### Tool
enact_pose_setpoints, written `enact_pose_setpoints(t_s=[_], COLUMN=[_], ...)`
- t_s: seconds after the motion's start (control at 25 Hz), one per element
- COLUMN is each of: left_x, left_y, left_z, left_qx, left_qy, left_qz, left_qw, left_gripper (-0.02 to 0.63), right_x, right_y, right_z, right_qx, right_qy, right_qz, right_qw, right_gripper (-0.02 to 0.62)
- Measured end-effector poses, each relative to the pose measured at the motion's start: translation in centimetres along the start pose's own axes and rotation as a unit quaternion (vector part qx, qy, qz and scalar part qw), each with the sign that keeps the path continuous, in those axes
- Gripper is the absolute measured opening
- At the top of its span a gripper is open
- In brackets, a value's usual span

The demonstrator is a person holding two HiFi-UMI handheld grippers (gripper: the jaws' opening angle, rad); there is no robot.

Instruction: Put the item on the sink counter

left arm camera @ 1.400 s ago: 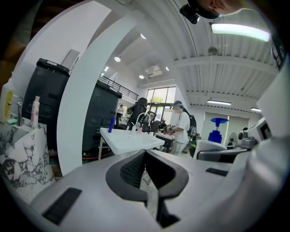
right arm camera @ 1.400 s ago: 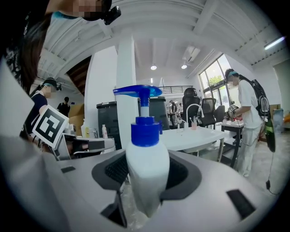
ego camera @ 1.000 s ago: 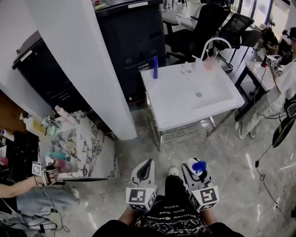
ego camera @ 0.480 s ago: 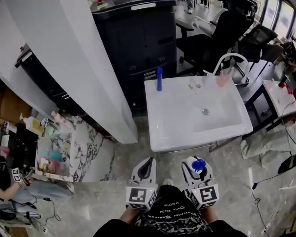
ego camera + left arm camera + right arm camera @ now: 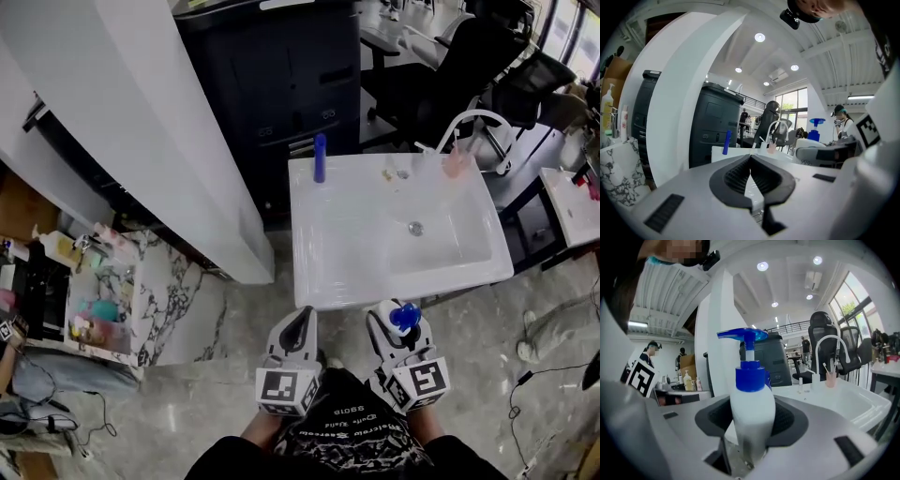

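Observation:
A white pump bottle point(image 5: 751, 416) with a blue pump head point(image 5: 404, 315) stands upright between the jaws of my right gripper point(image 5: 401, 322), which is shut on it, just short of the near edge of the white sink counter point(image 5: 337, 234). My left gripper point(image 5: 298, 325) hangs beside it at the same height, jaws closed together with nothing in them; its ribbed pads point(image 5: 761, 177) meet at the tips. The basin point(image 5: 441, 239) with its drain lies at the counter's right, under a curved white faucet point(image 5: 469, 122).
On the counter's far edge stand a blue bottle point(image 5: 320, 157), small items and a pink cup point(image 5: 458, 161) with a toothbrush. A dark cabinet point(image 5: 272, 84) and office chairs stand behind. A marble-patterned table point(image 5: 112, 300) with toiletries is at the left.
Both grippers and the view have advanced toward the sink, so its near edge now lies just ahead of the jaws. The bottle stays gripped in the right gripper.

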State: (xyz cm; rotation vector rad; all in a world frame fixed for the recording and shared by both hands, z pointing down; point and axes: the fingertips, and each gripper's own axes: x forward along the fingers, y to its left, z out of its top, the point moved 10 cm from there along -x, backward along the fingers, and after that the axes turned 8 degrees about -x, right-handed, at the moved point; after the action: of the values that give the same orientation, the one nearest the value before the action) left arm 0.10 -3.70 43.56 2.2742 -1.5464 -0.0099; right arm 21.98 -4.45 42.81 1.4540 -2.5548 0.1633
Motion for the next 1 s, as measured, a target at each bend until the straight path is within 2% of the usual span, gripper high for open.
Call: enact_pose_setpoints(t_s=[0.24, 0.44, 1.0], left_x=[1.5, 2.8, 5.6], left_y=[1.7, 3.1, 7.3], left_z=[1.0, 1.9, 3.0], left_qx=[0.0, 0.0, 0.003], left_qy=[-0.004, -0.002, 0.013], left_qz=[0.005, 0.001, -0.017], left_qw=[1.0, 1.0, 0.9998], left_gripper=[0.006, 0.006, 0.006], right_x=[2.3, 4.9, 15.0], right_y=[-1.8, -2.8, -6.0], right_z=[1.6, 3.4, 6.8], right_qx=[-0.018, -0.059, -0.073], right_qy=[-0.011, -0.012, -0.031], right_qz=[-0.024, -0.041, -0.048], right_qw=[1.0, 0.997, 0.996], right_gripper=[0.204, 0.204, 0.204])
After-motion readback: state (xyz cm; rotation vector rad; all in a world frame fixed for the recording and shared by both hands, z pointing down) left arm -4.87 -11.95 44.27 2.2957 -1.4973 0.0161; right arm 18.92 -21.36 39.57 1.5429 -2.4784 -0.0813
